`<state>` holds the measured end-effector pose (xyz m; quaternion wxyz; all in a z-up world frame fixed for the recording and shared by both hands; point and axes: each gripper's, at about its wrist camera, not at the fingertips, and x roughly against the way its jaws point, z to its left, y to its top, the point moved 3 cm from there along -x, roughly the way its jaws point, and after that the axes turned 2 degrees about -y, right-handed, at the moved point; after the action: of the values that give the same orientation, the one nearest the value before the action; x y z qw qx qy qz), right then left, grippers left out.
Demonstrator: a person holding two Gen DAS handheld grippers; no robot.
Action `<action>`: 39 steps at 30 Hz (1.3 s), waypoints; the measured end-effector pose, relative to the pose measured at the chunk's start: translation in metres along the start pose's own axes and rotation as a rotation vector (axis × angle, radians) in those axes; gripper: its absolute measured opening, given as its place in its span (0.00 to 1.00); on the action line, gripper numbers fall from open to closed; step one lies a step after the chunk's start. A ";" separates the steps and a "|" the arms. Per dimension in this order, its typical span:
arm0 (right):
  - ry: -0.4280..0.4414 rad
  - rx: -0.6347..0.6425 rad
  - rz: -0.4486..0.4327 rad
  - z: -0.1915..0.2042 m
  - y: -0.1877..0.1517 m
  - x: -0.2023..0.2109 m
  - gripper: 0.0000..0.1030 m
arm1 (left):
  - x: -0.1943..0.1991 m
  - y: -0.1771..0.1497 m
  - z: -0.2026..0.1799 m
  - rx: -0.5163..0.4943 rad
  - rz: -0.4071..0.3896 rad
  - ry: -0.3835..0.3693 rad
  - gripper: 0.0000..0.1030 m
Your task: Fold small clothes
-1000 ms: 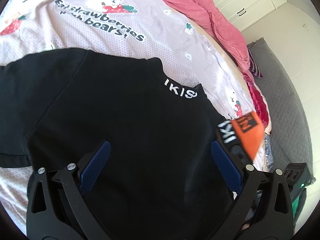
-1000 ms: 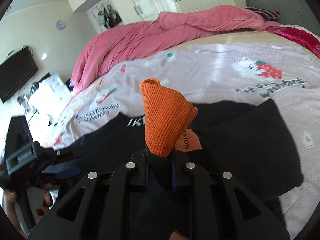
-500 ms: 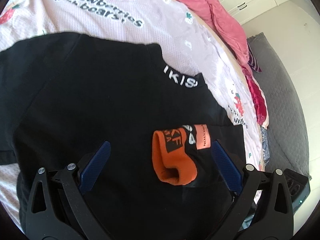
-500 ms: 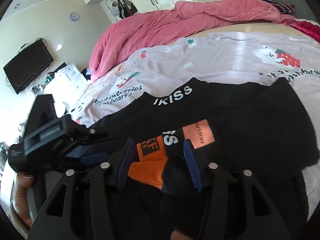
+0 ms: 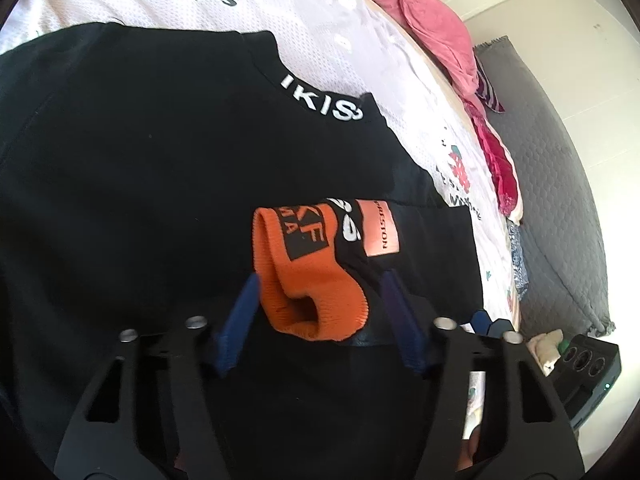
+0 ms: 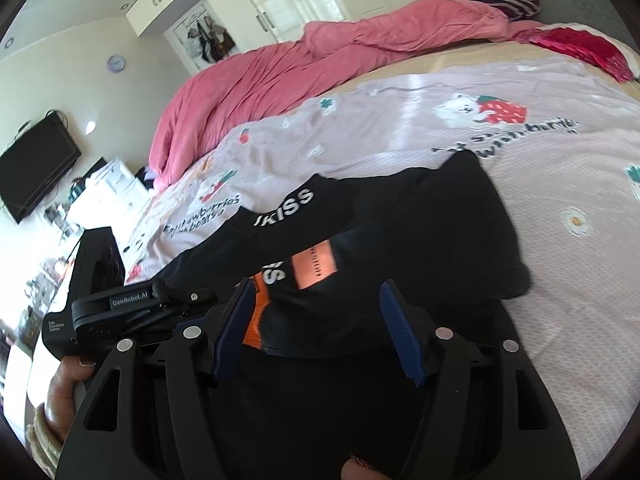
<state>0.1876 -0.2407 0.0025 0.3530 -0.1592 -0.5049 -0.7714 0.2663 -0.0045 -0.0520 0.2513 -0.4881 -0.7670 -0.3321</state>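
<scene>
Orange cuff between closing jaws
Left hand-held gripper [image 5: 318,294] closes around orange cuff [image 5: 308,280] on black shirt [image 5: 140,168], on the bed [image 5: 360,44].

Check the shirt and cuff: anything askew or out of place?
Slightly. The orange cuff lies curled in a loop on the black shirt, not flat. The left claw is closing around it; the right claw is opening, pads off the fabric. No damage visible.

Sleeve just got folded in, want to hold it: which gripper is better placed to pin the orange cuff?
Left gripper: its closing jaws already flank the orange cuff; right gripper is opening.
</scene>
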 end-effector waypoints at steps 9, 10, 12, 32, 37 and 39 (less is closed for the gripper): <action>-0.026 -0.072 -0.021 -0.025 -0.004 0.014 0.61 | -0.017 -0.004 0.000 0.048 0.000 -0.019 0.42; -0.023 -0.082 -0.022 -0.026 -0.005 0.015 0.61 | -0.017 -0.005 -0.001 0.038 -0.005 -0.009 0.28; -0.019 -0.096 -0.020 -0.028 -0.007 0.015 0.62 | -0.018 -0.005 -0.002 0.021 -0.017 0.016 0.17; -0.041 -0.117 -0.028 -0.033 -0.011 0.022 0.61 | 0.093 0.009 -0.027 -0.198 -0.341 0.064 0.05; -0.041 -0.114 -0.021 -0.030 -0.011 0.017 0.62 | 0.092 0.011 -0.014 -0.176 -0.327 0.087 0.04; -0.043 -0.107 -0.019 -0.028 -0.012 0.015 0.62 | 0.086 0.013 -0.011 -0.170 -0.316 0.111 0.04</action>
<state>0.1717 -0.2683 -0.0082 0.3256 -0.1895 -0.4717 -0.7972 0.2444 0.0409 0.0196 0.1956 -0.3621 -0.7882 -0.4575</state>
